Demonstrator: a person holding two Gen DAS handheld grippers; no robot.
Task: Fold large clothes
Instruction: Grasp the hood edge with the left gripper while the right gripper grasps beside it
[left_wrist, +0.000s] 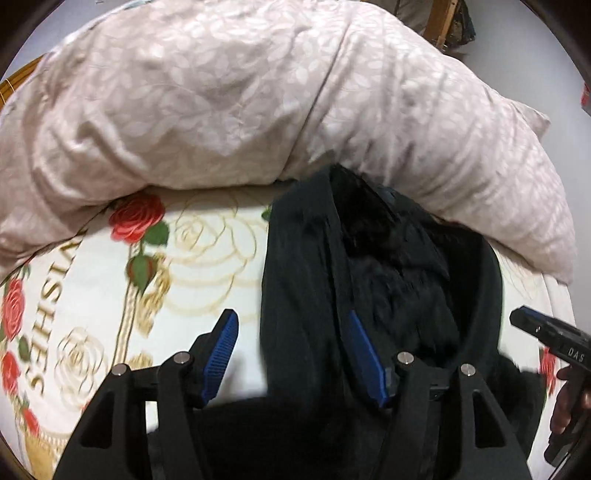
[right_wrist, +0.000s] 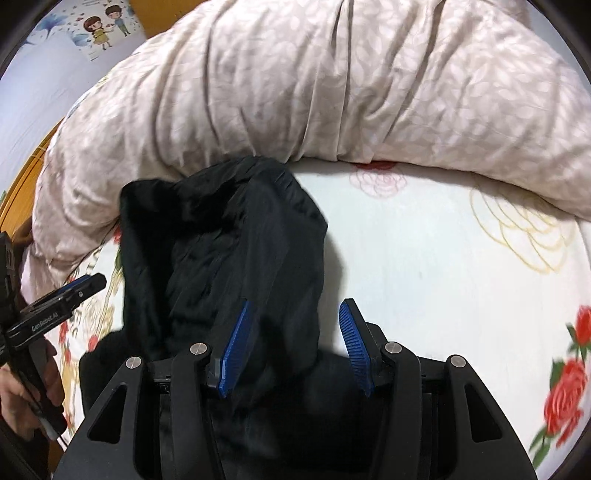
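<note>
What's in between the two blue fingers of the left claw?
In the left wrist view, the left claw stands open, and an edge of the black garment runs up between its fingers, over the rose-print sheet.

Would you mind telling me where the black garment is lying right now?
The black garment lies bunched on the rose-print bedsheet, its far end against the pale quilt; both views show it centrally, between the two open claws.

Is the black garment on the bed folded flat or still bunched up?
Bunched up: the black garment lies in a crumpled heap with loose uneven folds on the rose-printed bedsheet.
</note>
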